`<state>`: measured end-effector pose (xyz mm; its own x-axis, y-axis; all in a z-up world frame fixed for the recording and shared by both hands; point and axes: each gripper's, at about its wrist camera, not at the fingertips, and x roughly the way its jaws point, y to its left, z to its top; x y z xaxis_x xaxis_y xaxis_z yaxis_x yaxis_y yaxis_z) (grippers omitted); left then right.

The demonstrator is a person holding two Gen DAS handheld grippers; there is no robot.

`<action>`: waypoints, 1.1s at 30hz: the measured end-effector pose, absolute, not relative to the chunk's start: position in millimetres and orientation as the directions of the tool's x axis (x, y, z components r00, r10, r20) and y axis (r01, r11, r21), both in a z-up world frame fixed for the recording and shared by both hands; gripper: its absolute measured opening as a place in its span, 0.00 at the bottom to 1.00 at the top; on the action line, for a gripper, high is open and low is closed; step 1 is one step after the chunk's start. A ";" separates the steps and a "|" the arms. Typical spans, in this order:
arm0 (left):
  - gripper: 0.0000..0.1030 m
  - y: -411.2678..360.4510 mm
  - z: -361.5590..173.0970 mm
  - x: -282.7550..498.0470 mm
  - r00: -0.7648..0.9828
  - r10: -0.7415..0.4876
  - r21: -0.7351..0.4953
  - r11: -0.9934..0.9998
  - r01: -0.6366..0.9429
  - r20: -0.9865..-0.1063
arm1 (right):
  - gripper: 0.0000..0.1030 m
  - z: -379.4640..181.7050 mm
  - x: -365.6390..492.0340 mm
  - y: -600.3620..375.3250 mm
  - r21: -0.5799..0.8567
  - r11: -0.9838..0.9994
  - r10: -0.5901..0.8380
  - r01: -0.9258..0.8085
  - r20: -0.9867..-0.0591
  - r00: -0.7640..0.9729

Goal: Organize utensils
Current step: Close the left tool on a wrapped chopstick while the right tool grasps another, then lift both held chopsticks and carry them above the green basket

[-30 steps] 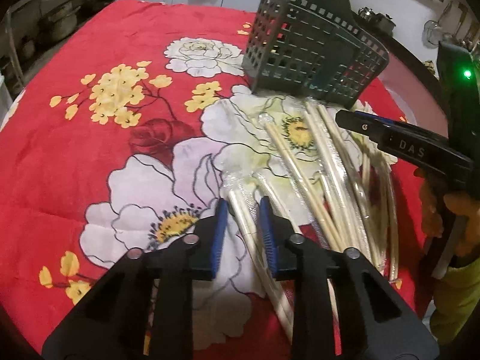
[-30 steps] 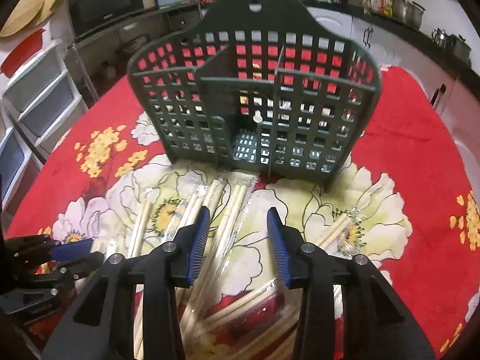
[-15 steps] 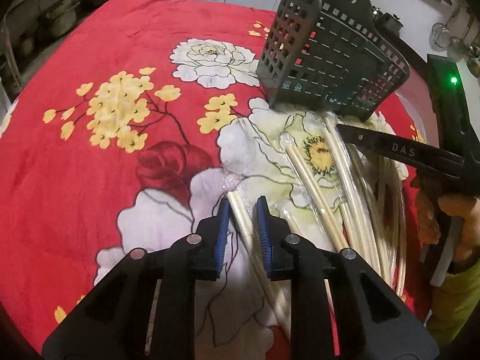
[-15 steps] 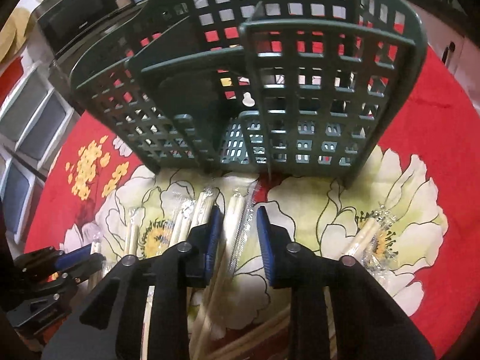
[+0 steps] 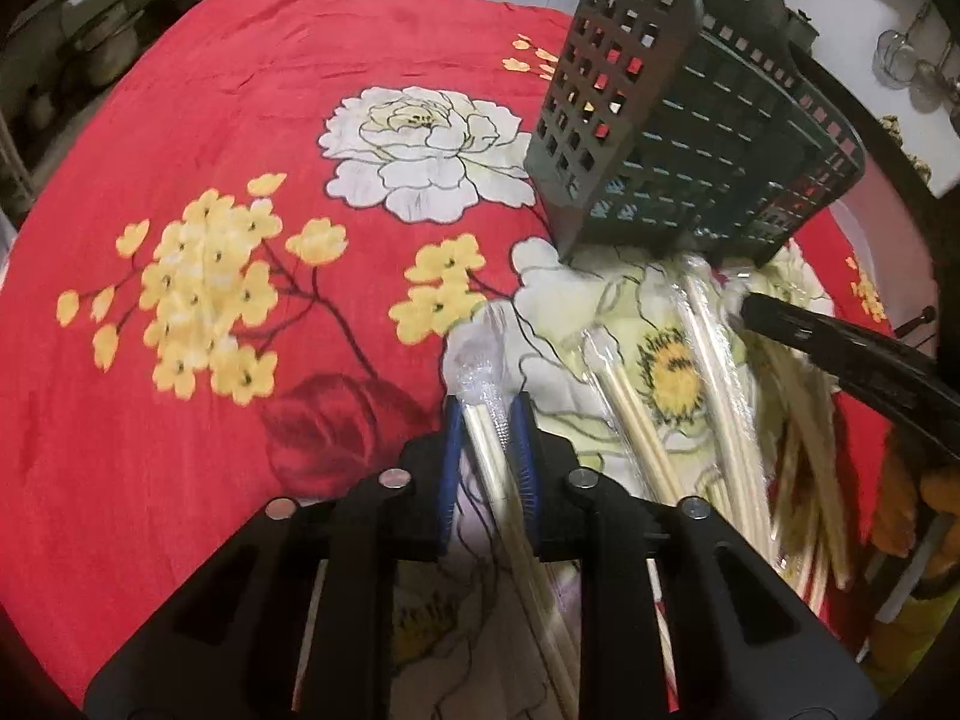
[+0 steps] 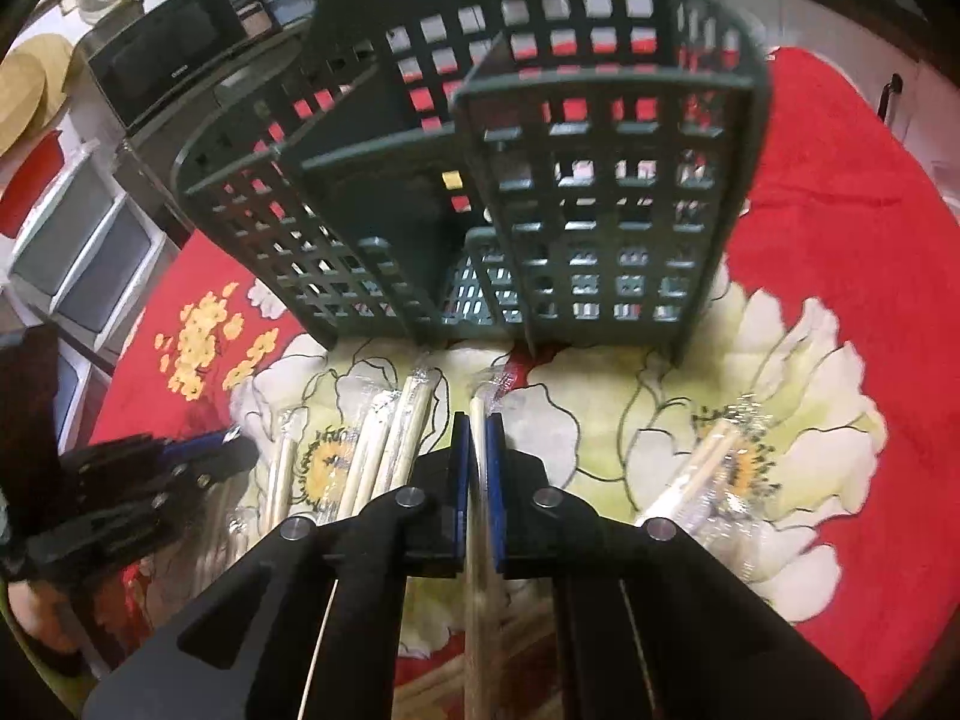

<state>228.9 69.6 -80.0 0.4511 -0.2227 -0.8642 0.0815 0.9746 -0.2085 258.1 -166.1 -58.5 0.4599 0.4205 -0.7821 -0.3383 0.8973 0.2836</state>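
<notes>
Red floral cloth [image 5: 240, 120] covers the worktop, printed with white and yellow blossoms.

Left wrist view, left to right: the cloth lies bare on the left. At lower centre the left gripper [image 5: 487, 420] has its blue-padded fingers [image 5: 451, 450] drawn close around 1 plastic-wrapped pair of chopsticks [image 5: 486, 450]; its jaws have just been closing, and the pads appear to press the wrapper on both sides. The wrapper tip pokes out beyond the fingertips. Further right, more wrapped chopsticks [image 5: 630, 420] lie fanned on the cloth in front of the dark green utensil basket [image 5: 690, 120], which stands upright at the upper right. At the right edge the right gripper [image 5: 756, 306] reaches in over the pile.

Right wrist view, left to right: the left gripper [image 6: 231, 441] shows at the left edge, low over the cloth. Beside it lie several wrapped pairs [image 6: 384, 444]. At centre the right gripper [image 6: 478, 426] has its fingers [image 6: 459, 468] pressed nearly together, pinching 1 wrapped pair [image 6: 477, 414] that runs back between them; its jaws have just been closing. The basket [image 6: 600, 180] stands just beyond, its compartments showing no contents. 1 further wrapped pair [image 6: 708, 468] lies apart on the right.
</notes>
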 end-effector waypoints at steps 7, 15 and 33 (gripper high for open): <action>0.03 69.5 -74.8 235.9 0.459 -0.204 -0.176 0.979 0.103 -0.865 | 0.06 -27.6 236.4 -184.9 0.264 0.876 0.458 -0.404 -0.720 0.521; 0.03 76.1 -36.3 225.1 0.534 -0.259 -0.237 0.965 0.112 -0.805 | 0.06 14.9 213.6 -194.2 0.238 0.847 0.505 -0.476 -0.641 0.578; 0.03 28.3 97.3 200.0 0.757 -0.346 -0.222 0.938 0.266 -0.554 | 0.06 89.9 174.4 -213.0 0.205 0.818 0.566 -0.537 -0.446 0.693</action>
<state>200.0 28.3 97.3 0.7571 -0.3461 -0.5541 0.2661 0.9380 -0.2223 174.4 -213.0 89.9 0.6931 0.5665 -0.4457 -0.5369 0.8183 0.2052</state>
